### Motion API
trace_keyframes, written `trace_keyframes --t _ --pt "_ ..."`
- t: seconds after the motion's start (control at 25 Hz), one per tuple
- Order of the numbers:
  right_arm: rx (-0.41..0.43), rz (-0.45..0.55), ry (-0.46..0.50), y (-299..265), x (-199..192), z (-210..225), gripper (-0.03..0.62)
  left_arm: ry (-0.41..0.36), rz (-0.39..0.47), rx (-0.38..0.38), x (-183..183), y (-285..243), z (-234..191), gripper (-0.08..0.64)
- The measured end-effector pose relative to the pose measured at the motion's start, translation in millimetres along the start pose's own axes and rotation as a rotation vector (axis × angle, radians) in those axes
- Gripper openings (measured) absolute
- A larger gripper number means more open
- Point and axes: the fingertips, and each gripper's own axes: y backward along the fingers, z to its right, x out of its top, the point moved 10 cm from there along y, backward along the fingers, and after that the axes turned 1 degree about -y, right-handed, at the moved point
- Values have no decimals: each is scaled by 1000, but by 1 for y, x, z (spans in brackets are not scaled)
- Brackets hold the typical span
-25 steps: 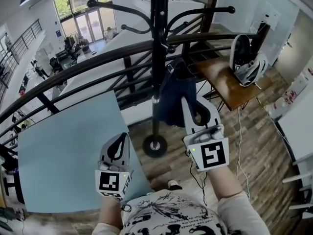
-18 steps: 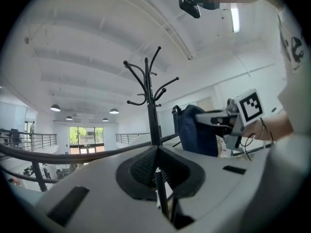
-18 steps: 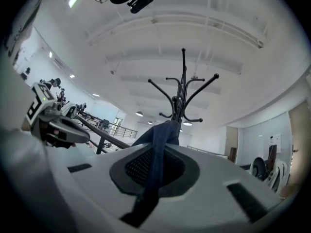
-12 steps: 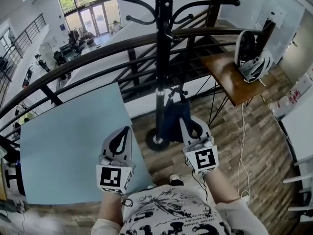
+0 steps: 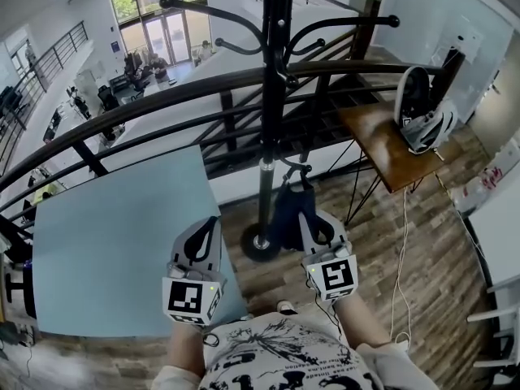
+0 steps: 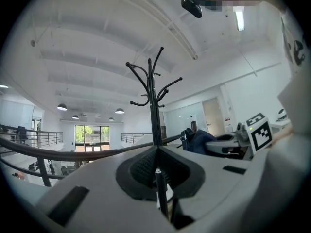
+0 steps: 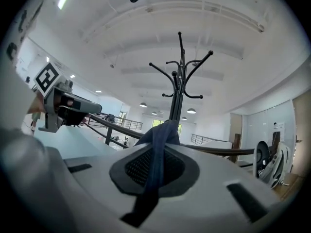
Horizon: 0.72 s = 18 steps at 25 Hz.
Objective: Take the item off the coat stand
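The black coat stand rises in the middle of the head view, its hooks bare. A dark blue fabric item hangs just right of the pole, low over the floor. My right gripper is shut on it, and its strap runs between the closed jaws in the right gripper view, with the coat stand beyond. My left gripper is lower left of the pole, shut with nothing in it. From the left gripper view, the left gripper points at the coat stand, with the blue item off to its right.
A black curved railing runs behind the stand. A light blue table top lies at the left, under my left gripper. A wooden side table at the right carries a black and white helmet. A white cable trails over the wood floor.
My right gripper has come down and back toward me with the blue item, which now hangs lower beside the pole. The left gripper has barely shifted.
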Motion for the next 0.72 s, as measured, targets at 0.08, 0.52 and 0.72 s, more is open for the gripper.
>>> trace_keyframes --t 0.08,0.52,0.72 --pt "10 9 6 0 2 3 0 2 2 2 1 -3 3 5" --pt "36 31 -2 -2 12 19 0 1 16 26 18 -20 15 5" --pt "54 44 -25 -2 20 29 0 11 35 14 17 -27 17 5"
